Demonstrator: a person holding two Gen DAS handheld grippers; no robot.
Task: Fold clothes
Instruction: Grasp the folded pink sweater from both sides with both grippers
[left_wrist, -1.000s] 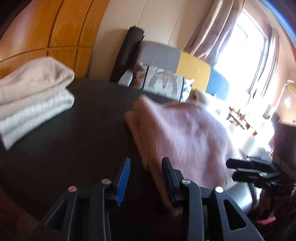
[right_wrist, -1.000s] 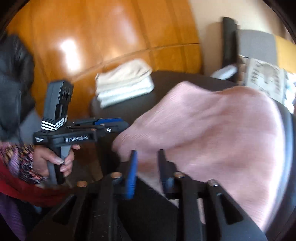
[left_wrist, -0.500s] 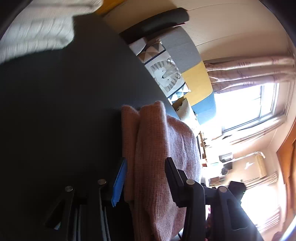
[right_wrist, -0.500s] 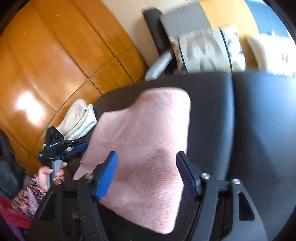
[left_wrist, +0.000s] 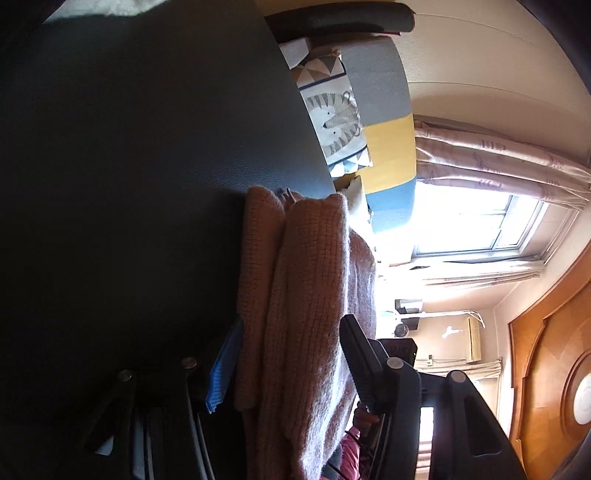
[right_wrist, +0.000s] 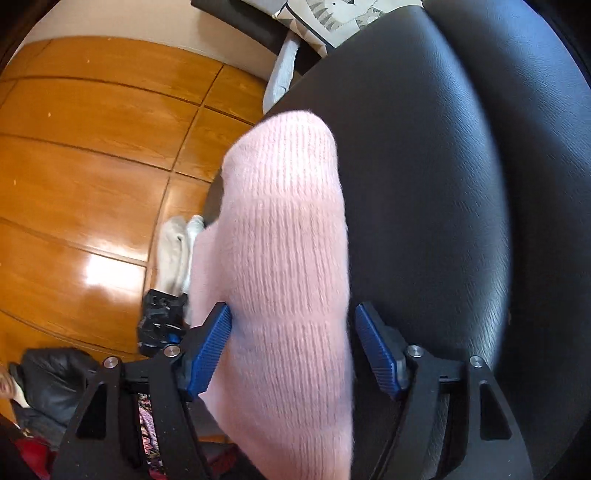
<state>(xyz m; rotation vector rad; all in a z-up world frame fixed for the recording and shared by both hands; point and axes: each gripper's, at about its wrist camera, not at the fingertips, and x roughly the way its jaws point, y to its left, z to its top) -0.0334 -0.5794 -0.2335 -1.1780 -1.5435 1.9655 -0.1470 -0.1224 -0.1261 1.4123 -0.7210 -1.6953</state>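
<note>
On the black table, the folded pink sweater lies between both my grippers. My right gripper and left gripper have just been opening; their jaws stand spread around it, pads not clamping.

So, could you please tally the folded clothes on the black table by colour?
Pink: 1, the knit sweater, lying between both grippers' open jaws.
White or cream: 2, the stacked folded garments at the table's far edge, partly hidden.
Total: 3
</note>
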